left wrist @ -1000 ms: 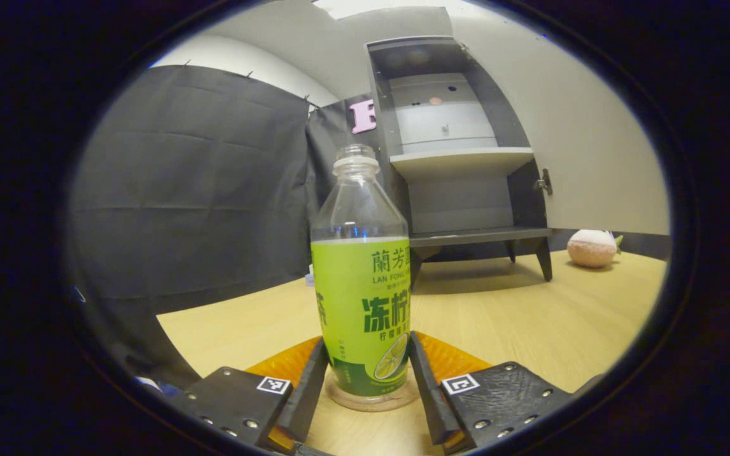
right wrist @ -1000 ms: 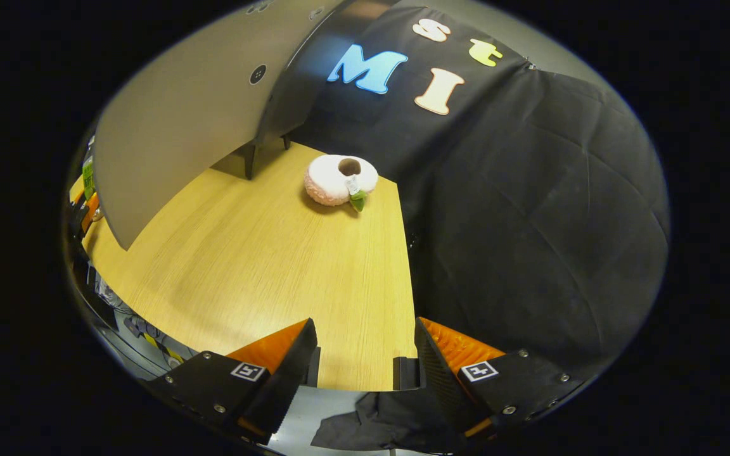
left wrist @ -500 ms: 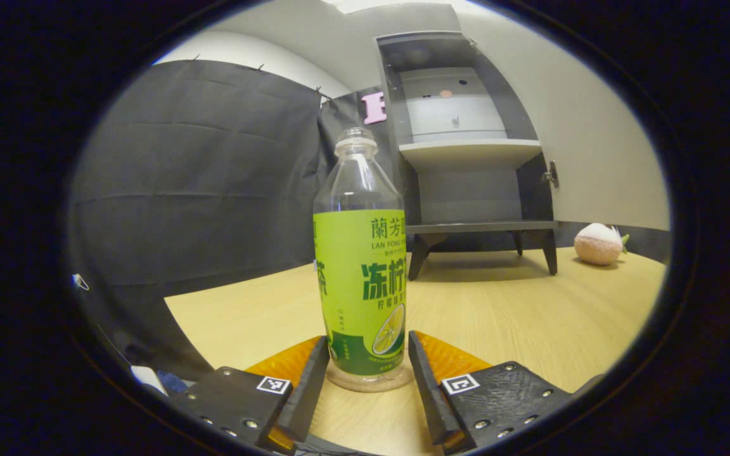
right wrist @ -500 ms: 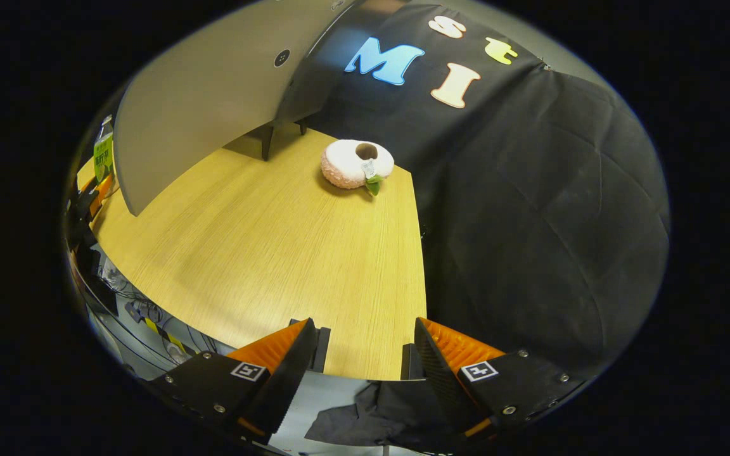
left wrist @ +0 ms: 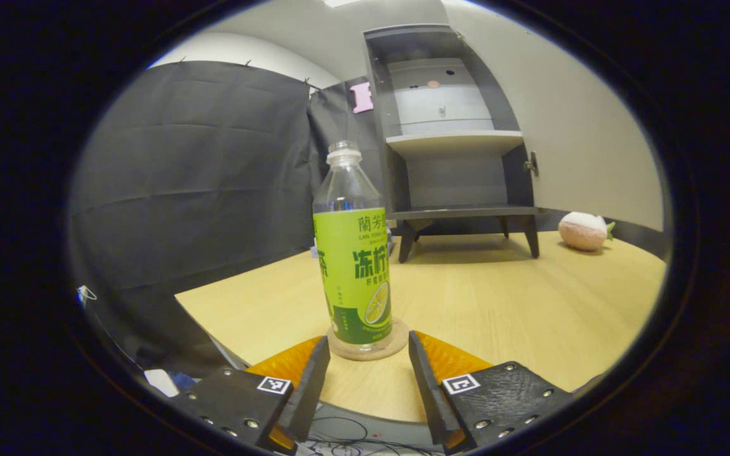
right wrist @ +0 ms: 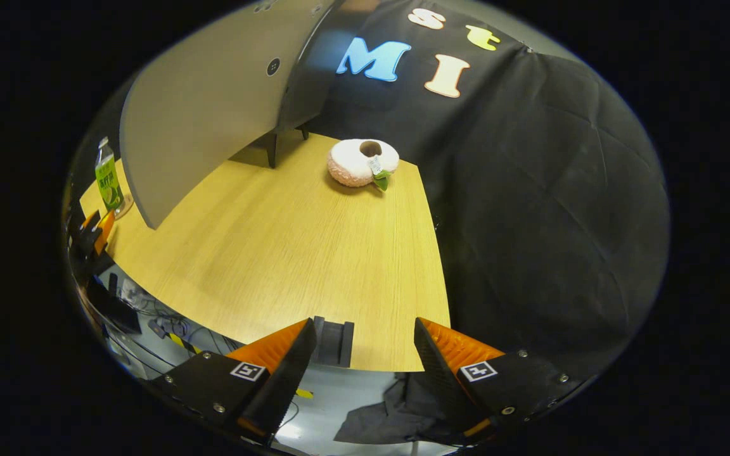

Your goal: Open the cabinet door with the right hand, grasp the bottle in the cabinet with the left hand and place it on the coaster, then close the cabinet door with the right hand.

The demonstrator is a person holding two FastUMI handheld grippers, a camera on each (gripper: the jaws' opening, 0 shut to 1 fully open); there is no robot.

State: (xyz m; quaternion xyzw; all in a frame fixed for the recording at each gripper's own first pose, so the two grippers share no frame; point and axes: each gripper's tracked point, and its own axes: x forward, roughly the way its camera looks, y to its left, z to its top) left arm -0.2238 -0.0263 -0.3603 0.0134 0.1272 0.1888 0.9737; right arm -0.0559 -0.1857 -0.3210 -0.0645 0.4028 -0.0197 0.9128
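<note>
Bottle [left wrist: 353, 253]: upright on the coaster [left wrist: 368, 347], near the table [left wrist: 530, 316] front edge.
Left gripper [left wrist: 365, 380]: fingers spread, clear of the bottle, just short of it.
Right gripper [right wrist: 365, 367]: spread, holding nothing, over the table edge.
Cabinet [left wrist: 454, 139]: door [right wrist: 206, 107] open wide; handle not clearly seen.
Risk: the door's swing path probably passes near the bottle; a careless push could topple it.

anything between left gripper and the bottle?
Nothing: bare table separates the open left gripper from the bottle standing on its coaster, per the left gripper view.
</note>
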